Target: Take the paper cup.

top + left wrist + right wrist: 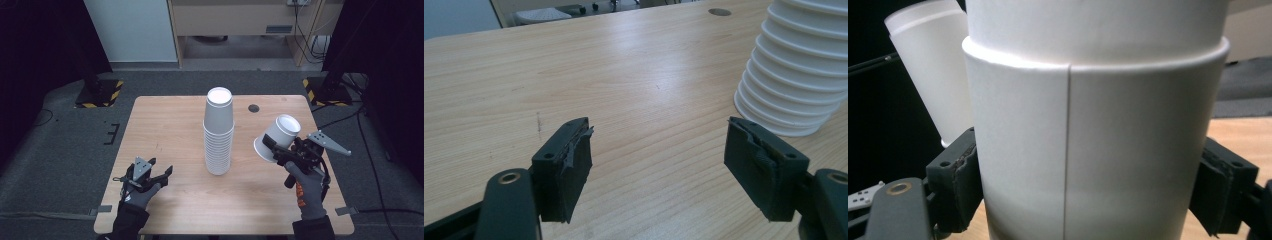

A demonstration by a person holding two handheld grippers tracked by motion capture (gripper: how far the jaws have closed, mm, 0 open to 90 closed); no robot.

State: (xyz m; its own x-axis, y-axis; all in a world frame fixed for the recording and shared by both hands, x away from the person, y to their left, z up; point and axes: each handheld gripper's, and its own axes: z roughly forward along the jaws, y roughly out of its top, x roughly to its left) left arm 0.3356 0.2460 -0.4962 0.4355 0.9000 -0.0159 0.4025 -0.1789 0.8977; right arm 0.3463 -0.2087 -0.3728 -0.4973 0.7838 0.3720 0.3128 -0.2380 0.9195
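Wooden counter [165, 120], light grain, small dark hole [254, 108] near far edge. Tall stack of inverted white paper cups [219, 131] standing upright at counter centre, long axis vertical, closed bases up.

Right gripper [274, 147], over right side of counter: jaws clamped on single white cup [278, 137], one pad on each side of wall, seam facing camera in right gripper view. Cup raised clear of counter, long axis tilted, closed base pointing up and away to the right, rim end toward stack.

Left gripper [159, 176], low over near-left counter: jaws spread wide, nothing between, pointing toward base of stack.
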